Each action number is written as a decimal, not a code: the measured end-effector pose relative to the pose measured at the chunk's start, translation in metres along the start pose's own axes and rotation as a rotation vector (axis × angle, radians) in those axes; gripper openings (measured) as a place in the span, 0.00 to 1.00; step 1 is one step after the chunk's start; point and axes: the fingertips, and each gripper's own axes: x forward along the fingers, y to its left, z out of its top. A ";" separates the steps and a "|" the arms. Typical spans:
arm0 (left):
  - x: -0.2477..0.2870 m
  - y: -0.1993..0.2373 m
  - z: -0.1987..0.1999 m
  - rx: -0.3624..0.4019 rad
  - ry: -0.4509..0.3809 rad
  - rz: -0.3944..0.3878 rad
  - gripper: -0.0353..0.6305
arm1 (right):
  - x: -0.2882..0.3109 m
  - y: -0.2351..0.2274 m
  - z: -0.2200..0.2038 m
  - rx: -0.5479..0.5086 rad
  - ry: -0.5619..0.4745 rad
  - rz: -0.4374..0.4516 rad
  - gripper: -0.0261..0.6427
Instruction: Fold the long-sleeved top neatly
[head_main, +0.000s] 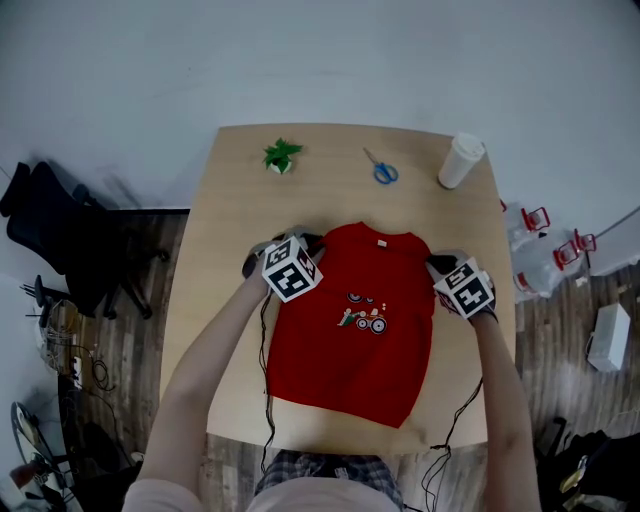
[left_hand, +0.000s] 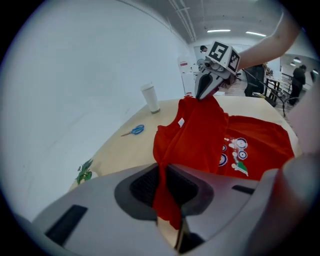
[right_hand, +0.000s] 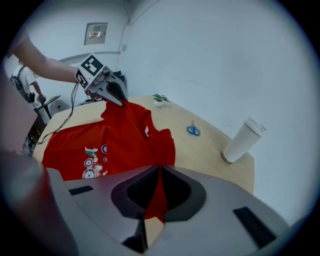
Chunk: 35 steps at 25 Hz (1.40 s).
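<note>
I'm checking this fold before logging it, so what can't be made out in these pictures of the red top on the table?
- Sleeves of the red long-sleeved top: seen in no view, perhaps folded beneath its body.
- Small white neck label: print too small, every view.
- Tall white lidded cup: contents hidden by its lid, all views.

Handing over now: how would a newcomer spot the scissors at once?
Start at the light wooden table and look to its far edge, beyond the collar of the red top. The scissors lie flat there between a small green plant and a white lidded cup; only they have blue handles.
</note>
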 end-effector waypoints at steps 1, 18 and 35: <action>-0.010 -0.006 0.001 0.025 -0.014 0.009 0.13 | -0.008 0.007 0.001 -0.025 -0.015 0.001 0.08; -0.130 -0.165 -0.043 0.130 -0.056 -0.074 0.12 | -0.109 0.186 -0.043 -0.262 -0.056 0.223 0.08; -0.142 -0.286 -0.109 0.152 0.063 -0.277 0.12 | -0.102 0.308 -0.133 -0.254 0.114 0.401 0.09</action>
